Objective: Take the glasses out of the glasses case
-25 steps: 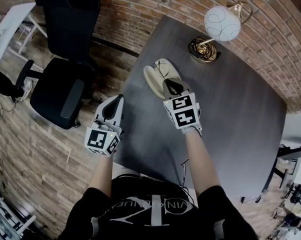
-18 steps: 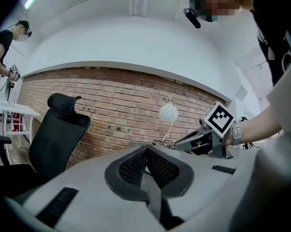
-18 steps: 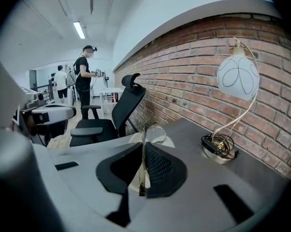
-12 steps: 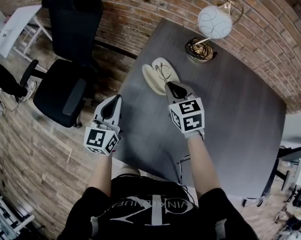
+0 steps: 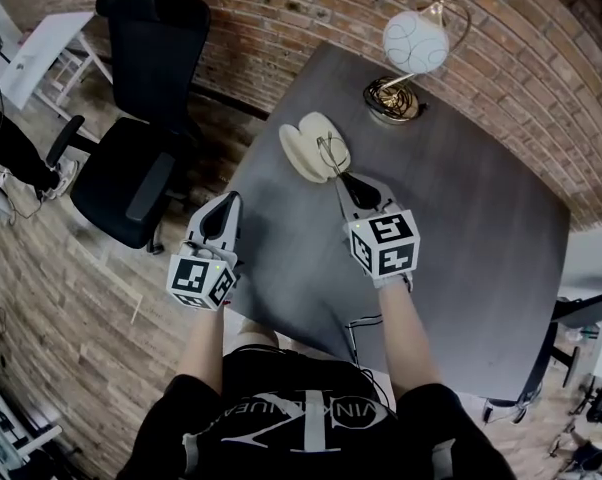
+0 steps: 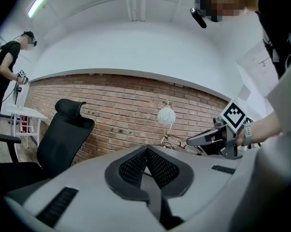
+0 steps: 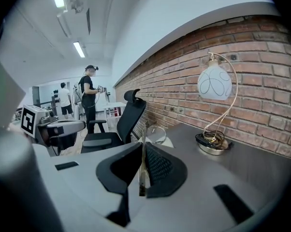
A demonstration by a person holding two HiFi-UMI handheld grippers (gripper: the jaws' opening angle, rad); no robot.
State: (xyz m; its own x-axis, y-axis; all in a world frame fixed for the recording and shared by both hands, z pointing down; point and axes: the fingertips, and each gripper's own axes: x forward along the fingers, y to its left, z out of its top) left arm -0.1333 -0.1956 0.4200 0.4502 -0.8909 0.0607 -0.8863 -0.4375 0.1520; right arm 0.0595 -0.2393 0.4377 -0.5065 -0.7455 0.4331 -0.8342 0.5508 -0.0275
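An open cream glasses case (image 5: pixel 307 148) lies near the far left edge of the dark table (image 5: pixel 461 228). Thin wire-framed glasses (image 5: pixel 332 153) hang just above its right half. My right gripper (image 5: pixel 347 180) is shut on a temple arm of the glasses (image 7: pixel 142 170), and a round lens (image 7: pixel 158 133) sticks out past the jaws. My left gripper (image 5: pixel 226 206) is shut and empty, held off the table's left edge beside the right one. In the left gripper view its pads (image 6: pixel 146 152) meet, and the right gripper (image 6: pixel 203 139) shows at the right.
A table lamp with a white globe (image 5: pixel 415 40) and a coiled cord at its brass base (image 5: pixel 391 98) stands at the back of the table. A black office chair (image 5: pixel 141 128) is left of the table, by the brick wall (image 5: pixel 281 38). People stand farther back.
The right gripper has drawn back toward me and risen with the glasses, which have come off the case. The left gripper has shifted a little.
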